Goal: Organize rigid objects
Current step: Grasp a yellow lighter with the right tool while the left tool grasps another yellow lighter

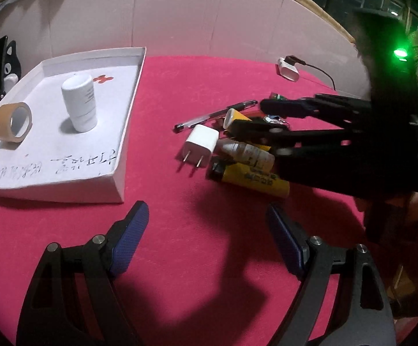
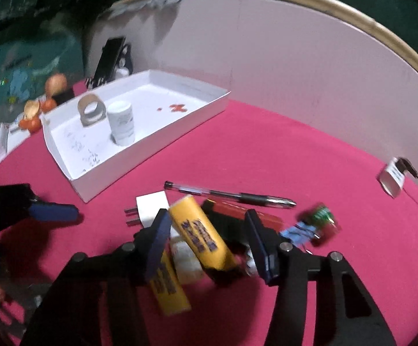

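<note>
1. Red cloth (image 1: 209, 92) covers the table, with a pale panel standing along its far edge
2. White tray (image 1: 128, 121) lies on the cloth to the left in the left wrist view; inside it a white bottle (image 1: 79, 103) stands upright, and a brown tape roll (image 1: 12, 121) rests on its edge just beside it, apart from it
3. Loose things are heaped on the cloth to the right of the tray: a white plug adapter (image 1: 200, 145) with its two prongs pointing away from the heap, a black pen (image 1: 214, 114) behind it, a small dropper bottle (image 1: 245, 152), and a yellow lighter (image 1: 252, 179) lying flat nearest the left camera
4. Second yellow lighter (image 2: 201, 235) sits tilted between the right gripper (image 2: 207, 242) fingers; its left side lies against the left pad, while a gap shows at the right pad, so the jaws are not clenched on it
5. Red lighter (image 2: 246, 212) lies behind the right gripper, and a small green-and-red item (image 2: 323, 219) is blurred off to its right
6. Left gripper (image 1: 206, 236) hangs above bare cloth with its blue pads spread wide, nothing between them, short of the heap
7. White charger (image 1: 288, 70) with a black cable sits near the far edge, well apart from the heap
</note>
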`<state>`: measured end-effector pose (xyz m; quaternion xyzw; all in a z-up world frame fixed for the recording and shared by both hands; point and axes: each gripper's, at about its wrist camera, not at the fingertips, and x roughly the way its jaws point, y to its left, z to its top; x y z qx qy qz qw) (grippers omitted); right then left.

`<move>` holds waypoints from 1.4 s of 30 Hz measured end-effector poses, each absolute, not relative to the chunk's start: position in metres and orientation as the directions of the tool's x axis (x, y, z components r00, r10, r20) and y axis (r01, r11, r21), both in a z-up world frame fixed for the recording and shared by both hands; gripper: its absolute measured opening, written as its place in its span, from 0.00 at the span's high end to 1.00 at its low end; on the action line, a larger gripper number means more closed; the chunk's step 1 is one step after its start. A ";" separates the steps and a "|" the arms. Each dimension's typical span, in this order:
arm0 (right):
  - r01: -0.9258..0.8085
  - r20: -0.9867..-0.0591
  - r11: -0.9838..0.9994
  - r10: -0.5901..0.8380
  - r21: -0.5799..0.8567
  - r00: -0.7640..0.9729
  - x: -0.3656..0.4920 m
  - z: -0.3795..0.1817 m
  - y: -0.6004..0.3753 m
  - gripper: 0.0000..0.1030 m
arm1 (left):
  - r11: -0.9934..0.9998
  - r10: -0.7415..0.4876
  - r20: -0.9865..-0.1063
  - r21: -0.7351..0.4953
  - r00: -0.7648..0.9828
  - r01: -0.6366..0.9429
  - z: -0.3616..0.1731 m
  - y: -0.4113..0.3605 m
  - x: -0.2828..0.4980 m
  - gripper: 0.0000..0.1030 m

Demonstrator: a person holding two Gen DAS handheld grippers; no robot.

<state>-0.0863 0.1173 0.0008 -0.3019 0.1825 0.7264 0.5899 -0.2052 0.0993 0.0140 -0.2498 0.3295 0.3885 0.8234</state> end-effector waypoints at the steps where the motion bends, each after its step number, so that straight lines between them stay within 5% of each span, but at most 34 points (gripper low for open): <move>1: -0.965 -0.667 -0.246 0.735 -0.096 -0.121 -0.088 -0.002 0.121 0.60 | 0.574 0.474 -0.738 -0.154 0.480 -0.804 0.014 0.099 -0.205 0.19; 8: -0.972 -0.698 -0.235 0.697 -0.003 -0.166 -0.068 -0.005 0.118 0.78 | 0.578 0.456 -0.752 -0.156 0.476 -0.801 0.009 0.099 -0.200 0.19; 20: -0.883 -0.647 -0.246 0.606 0.400 -0.463 -0.069 -0.013 0.073 0.78 | 0.533 0.463 -0.760 -0.171 0.456 -0.828 0.006 0.106 -0.216 0.19; 28: -0.906 -0.620 -0.080 0.705 0.415 -0.346 -0.020 -0.003 0.053 0.78 | 0.609 0.476 -0.781 -0.039 0.405 -0.792 -0.001 0.107 -0.185 0.20; 36: -0.945 -0.721 0.018 0.652 0.326 -0.236 -0.020 -0.024 0.046 0.78 | 0.666 0.485 -0.783 0.042 0.390 -0.745 0.000 0.106 -0.160 0.62; 42: -0.966 -0.734 0.024 0.655 0.258 -0.180 -0.023 -0.025 0.044 0.78 | 0.660 0.478 -0.780 0.015 0.404 -0.751 0.000 0.104 -0.164 0.67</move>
